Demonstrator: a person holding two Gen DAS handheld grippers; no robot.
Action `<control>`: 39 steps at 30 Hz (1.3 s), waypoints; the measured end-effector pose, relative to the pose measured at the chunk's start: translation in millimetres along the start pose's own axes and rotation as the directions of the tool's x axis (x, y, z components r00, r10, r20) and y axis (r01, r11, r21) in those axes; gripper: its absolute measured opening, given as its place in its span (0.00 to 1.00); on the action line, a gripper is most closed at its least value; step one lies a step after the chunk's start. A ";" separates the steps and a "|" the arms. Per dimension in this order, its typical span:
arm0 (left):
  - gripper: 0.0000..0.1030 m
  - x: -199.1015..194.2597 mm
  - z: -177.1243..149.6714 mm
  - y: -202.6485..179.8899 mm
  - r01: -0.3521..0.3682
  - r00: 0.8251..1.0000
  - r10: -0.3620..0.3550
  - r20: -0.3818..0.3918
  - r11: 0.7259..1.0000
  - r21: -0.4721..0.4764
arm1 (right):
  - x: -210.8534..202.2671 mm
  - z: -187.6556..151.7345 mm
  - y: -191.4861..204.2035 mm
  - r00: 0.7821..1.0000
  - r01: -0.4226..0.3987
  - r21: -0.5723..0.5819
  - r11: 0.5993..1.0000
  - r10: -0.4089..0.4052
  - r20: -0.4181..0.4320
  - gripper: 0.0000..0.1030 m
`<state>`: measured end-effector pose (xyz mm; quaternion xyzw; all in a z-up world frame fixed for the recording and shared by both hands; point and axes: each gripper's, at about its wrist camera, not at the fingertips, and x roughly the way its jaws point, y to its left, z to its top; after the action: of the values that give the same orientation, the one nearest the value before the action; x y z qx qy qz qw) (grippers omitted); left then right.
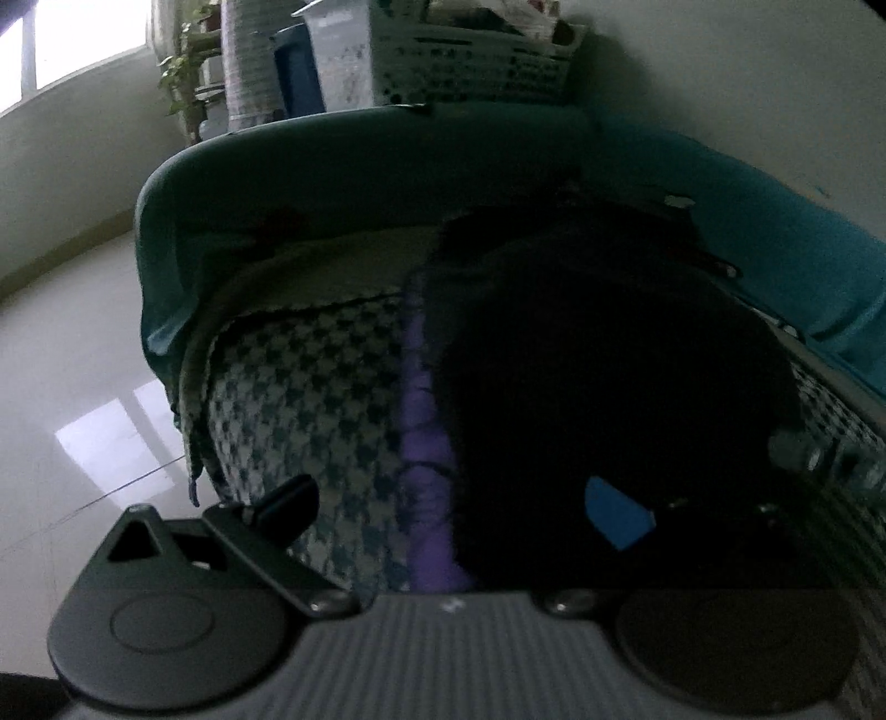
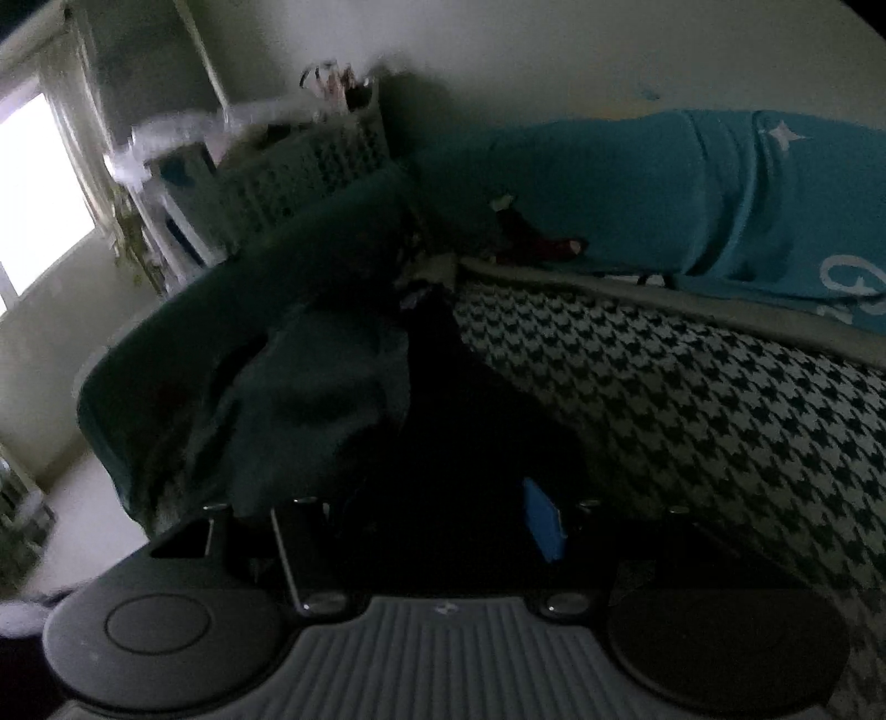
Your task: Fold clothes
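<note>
Both wrist cams sat low, v. close over the houndstooth cover [image 1: 310, 399], tilted, facing the teal sofa back [image 2: 637, 183] at 12. Shared: dark garment [image 1: 598, 387], white lattice basket [image 1: 470, 66], window toward 10.

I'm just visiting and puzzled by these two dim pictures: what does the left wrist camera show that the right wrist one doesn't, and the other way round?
Only the left wrist view shows a purple cloth beside the black garment, plus the shiny floor and a potted plant. Only the right wrist view shows the white star and lettering on the teal cover and a small dark red item lying against it. Both show the black garment, the houndstooth sofa cushion, the perforated basket and a bright window.
</note>
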<state>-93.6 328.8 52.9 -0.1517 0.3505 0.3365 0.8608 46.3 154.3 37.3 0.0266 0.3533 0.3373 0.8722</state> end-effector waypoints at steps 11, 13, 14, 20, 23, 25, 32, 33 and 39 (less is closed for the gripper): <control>1.00 21.9 30.8 27.2 0.040 0.999 -0.039 0.018 0.997 -0.062 | -1.8 -5.2 -23.2 1.000 0.006 0.141 0.990 -0.002 -0.030 0.86; 1.00 27.3 38.7 30.9 0.037 0.999 -0.036 0.019 0.997 -0.072 | -2.5 -8.1 -28.0 0.999 -0.016 0.180 0.984 0.023 -0.039 0.90; 1.00 30.9 41.8 32.6 0.048 0.999 -0.048 0.013 0.996 -0.080 | -1.7 -9.8 -29.8 0.998 -0.022 0.197 0.980 0.033 -0.051 0.90; 1.00 57.5 56.6 32.2 0.133 0.988 -0.138 -0.070 0.988 -0.074 | 12.0 -19.9 -38.3 0.993 -0.059 0.277 0.959 0.086 -0.086 0.92; 1.00 69.1 63.5 28.8 0.168 0.981 -0.171 -0.092 0.985 -0.037 | 22.0 -25.8 -43.7 0.992 -0.064 0.319 0.946 0.096 -0.085 0.94; 1.00 75.1 65.7 26.9 0.177 0.979 -0.177 -0.097 0.984 -0.016 | 25.6 -28.3 -44.7 0.992 -0.061 0.330 0.942 0.093 -0.082 0.96; 1.00 92.8 72.7 28.9 0.224 0.968 -0.221 -0.116 0.975 0.007 | 34.0 -29.2 -42.8 0.993 -0.093 0.352 0.931 0.110 -0.030 1.00; 1.00 95.3 73.1 30.4 0.232 0.966 -0.230 -0.120 0.973 0.002 | 35.2 -29.0 -43.2 0.992 -0.109 0.360 0.927 0.125 -0.021 1.00; 1.00 106.9 70.4 36.6 0.263 0.951 -0.270 -0.151 0.963 -0.064 | 49.6 -32.5 -41.5 0.977 -0.207 0.413 0.887 0.212 0.033 0.99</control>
<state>-27.0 440.9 26.4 -0.2422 0.3868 0.2115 0.8643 75.3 146.2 -28.5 0.2466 0.4177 0.3469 0.8027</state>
